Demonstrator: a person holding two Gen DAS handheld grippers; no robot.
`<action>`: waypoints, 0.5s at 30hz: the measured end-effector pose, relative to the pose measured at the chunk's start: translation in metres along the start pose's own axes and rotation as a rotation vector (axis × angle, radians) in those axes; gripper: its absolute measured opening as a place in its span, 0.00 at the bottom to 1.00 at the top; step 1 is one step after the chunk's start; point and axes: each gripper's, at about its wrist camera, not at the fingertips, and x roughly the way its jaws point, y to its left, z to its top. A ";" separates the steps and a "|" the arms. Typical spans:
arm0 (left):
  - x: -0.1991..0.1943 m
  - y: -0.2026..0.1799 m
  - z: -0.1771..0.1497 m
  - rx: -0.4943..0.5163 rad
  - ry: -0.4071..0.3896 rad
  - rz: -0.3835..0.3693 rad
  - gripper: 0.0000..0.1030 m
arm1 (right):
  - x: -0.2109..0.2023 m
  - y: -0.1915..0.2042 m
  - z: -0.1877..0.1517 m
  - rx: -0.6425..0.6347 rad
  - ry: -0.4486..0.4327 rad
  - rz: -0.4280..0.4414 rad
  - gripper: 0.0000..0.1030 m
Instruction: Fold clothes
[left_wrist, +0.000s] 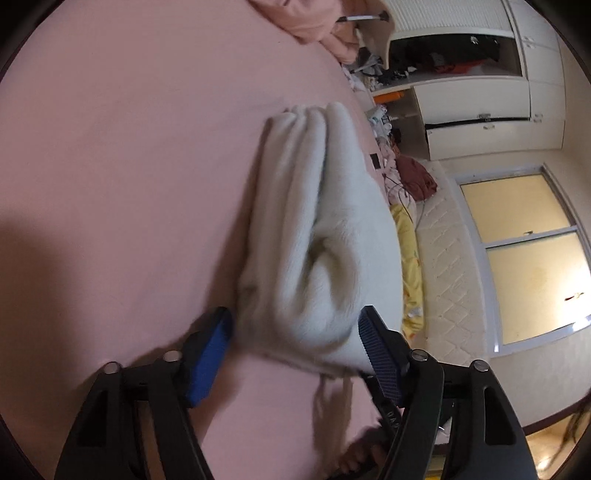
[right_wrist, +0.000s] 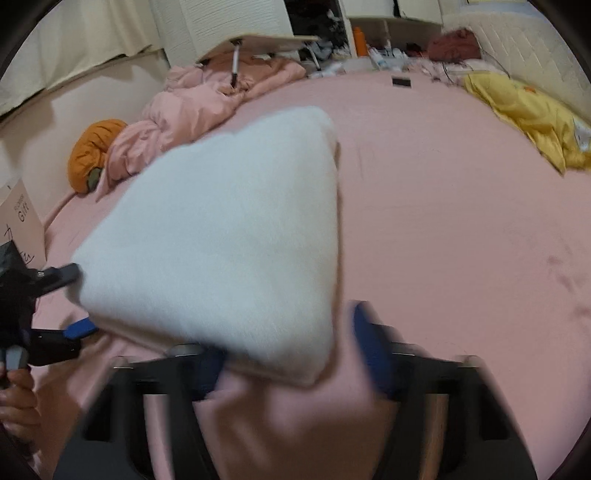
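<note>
While one folded white fleecy garment (right_wrist: 221, 236) lies on the pink bed sheet (right_wrist: 461, 240), filling the centre of both wrist views, I hold a tool in each hand. It is soft, thick and bundled in rounded folds. My left tool (left_wrist: 295, 332), bottom of its view, has blue pads (left_wrist: 380, 354) apart either side of the garment's near end. My right tool (right_wrist: 291, 354) is blurred; I cannot tell whether it grips. One cardboard box (right_wrist: 22, 221), left edge, reads "Gift".
</note>
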 end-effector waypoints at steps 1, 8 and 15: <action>0.002 0.001 0.002 0.002 -0.011 0.018 0.27 | 0.000 -0.002 0.001 0.005 0.004 0.001 0.24; -0.036 0.004 -0.008 -0.038 -0.058 0.026 0.48 | -0.007 -0.011 -0.003 0.025 0.066 0.058 0.28; -0.050 0.005 -0.051 -0.166 -0.075 -0.121 0.73 | -0.043 -0.026 -0.011 0.344 0.112 0.366 0.39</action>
